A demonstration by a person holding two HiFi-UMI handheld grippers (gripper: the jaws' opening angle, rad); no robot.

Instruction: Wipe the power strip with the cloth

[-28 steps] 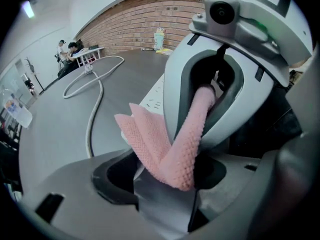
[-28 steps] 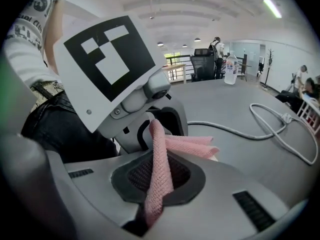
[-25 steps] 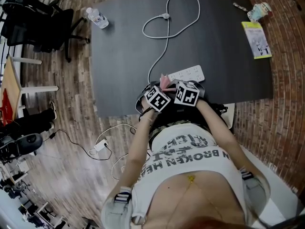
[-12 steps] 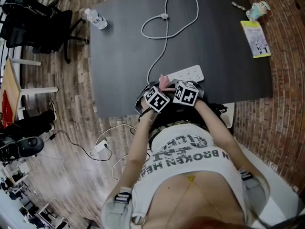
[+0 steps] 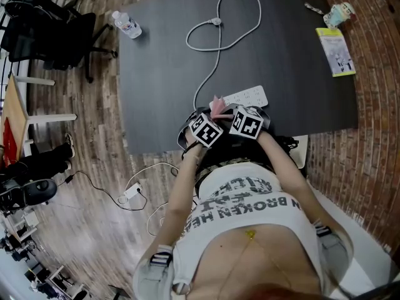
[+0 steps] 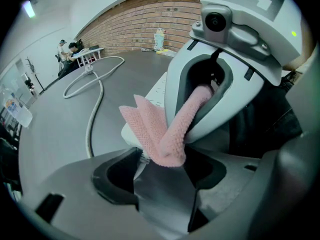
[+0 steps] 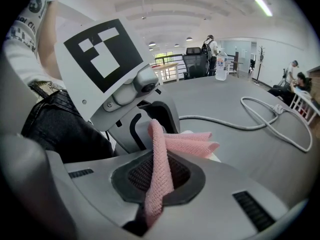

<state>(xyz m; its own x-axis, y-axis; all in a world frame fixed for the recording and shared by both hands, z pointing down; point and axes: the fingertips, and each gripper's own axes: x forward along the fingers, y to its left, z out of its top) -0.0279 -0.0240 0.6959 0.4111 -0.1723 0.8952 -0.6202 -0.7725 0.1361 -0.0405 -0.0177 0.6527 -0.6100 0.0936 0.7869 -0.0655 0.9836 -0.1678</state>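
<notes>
A pink cloth (image 5: 217, 107) is held up between my two grippers at the front edge of the dark table (image 5: 156, 74). The left gripper (image 5: 214, 116) and right gripper (image 5: 227, 114) sit almost touching, tip to tip. In the left gripper view the cloth (image 6: 165, 129) runs from my left gripper (image 6: 165, 170) up into the right one's jaws. In the right gripper view the cloth (image 7: 160, 169) drops into the shut right gripper (image 7: 154, 206). The white power strip (image 5: 245, 96) lies just beyond them, its cable (image 5: 219, 27) looping across the table.
A water bottle (image 5: 127, 24) lies at the table's far left corner. A yellow booklet (image 5: 336, 52) and a small cup (image 5: 340, 14) sit at the far right. An office chair (image 5: 53, 33) stands left of the table, and a cable with an adapter (image 5: 131, 191) lies on the wooden floor.
Almost nothing differs: both grippers stay together at the table's front edge, and the cloth between them has shifted very slightly to the right.
</notes>
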